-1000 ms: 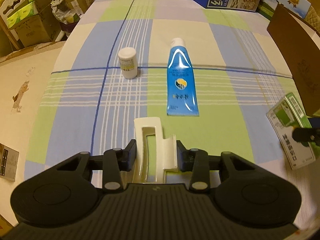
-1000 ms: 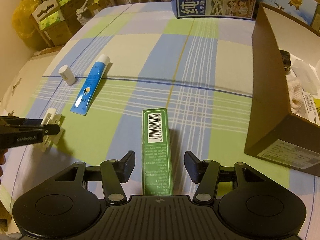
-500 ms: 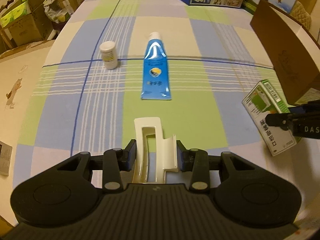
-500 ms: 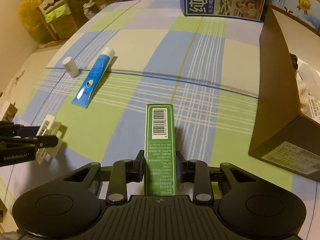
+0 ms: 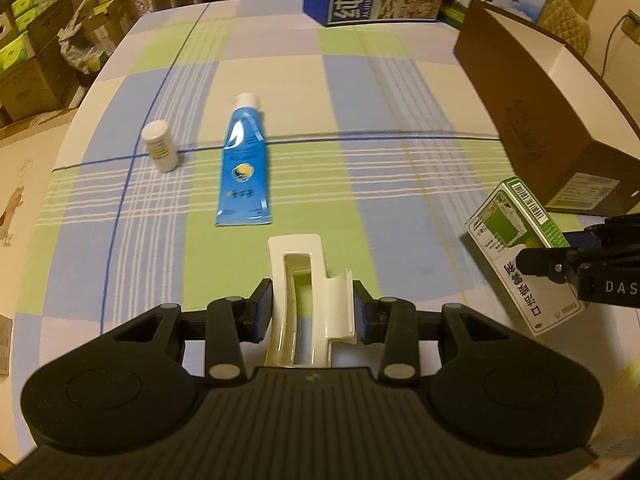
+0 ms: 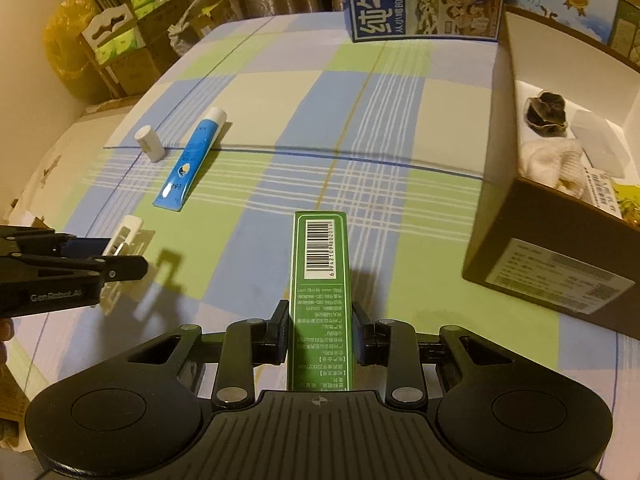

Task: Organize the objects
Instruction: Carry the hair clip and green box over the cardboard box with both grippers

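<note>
While both carried things are held off the checked worktop (image 5: 400, 112), the step in hand is judged to be the carrying stage. By the left wrist camera, the left gripper (image 5: 312, 308) is seen with jaws closed narrowly on a white clip (image 5: 304, 292); a blue tube (image 5: 244, 168) and a small white bottle (image 5: 160, 151) lie ahead, well apart from the brown box (image 5: 532, 120). By the right wrist camera, the right gripper (image 6: 320, 338) is seen clamped on a green carton (image 6: 320, 280); a swing rightward over the brown box (image 6: 560, 272) and a release inside are called for next
</note>
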Demonstrator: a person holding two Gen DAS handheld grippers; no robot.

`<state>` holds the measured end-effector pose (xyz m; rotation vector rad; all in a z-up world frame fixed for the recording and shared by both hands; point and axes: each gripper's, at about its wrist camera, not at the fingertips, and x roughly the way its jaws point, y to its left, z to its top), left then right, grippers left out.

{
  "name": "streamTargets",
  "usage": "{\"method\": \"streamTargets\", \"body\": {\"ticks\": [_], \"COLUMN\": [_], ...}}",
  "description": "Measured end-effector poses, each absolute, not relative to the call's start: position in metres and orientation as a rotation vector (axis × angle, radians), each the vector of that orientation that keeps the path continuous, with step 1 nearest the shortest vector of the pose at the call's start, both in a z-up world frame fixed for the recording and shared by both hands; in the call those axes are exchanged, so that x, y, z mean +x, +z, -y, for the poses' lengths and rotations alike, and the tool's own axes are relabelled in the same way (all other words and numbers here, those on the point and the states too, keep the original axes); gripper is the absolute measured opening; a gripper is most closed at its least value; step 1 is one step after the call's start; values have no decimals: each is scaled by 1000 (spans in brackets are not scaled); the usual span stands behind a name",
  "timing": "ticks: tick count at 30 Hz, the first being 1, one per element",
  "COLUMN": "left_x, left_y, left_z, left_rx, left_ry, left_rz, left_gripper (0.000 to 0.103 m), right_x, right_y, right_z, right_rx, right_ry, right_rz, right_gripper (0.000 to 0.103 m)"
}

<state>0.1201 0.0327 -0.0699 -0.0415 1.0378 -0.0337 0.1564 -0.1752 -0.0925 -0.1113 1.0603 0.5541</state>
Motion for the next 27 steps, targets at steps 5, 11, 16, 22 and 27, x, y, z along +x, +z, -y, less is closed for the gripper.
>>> {"method": "streamTargets", "body": {"ticks": [5, 11, 16, 22, 27], "left_x": [119, 120, 123, 132, 143], "left_y": [-62, -50, -37, -18, -4], "left_z": [-18, 2, 25, 58, 86], "left_rx": [-36, -26, -17, 3, 20], "left_ry": [-58, -93, -140, -212, -266], "left_rz": [-1024, -1001, -973, -923, -885], "left_gripper": [35, 35, 35, 35, 35], "right_x": [150, 142, 135, 130, 132], "right_y": [-83, -69, -55, -26, 1], "right_z": [191, 213, 237, 276, 312], "right_rx": [-90, -62, -24, 40, 93], "right_ry": [559, 565, 551, 511, 443], "right_rz": [-1043, -1019, -997, -937, -860], "right_gripper": [27, 27, 27, 27, 27]}}
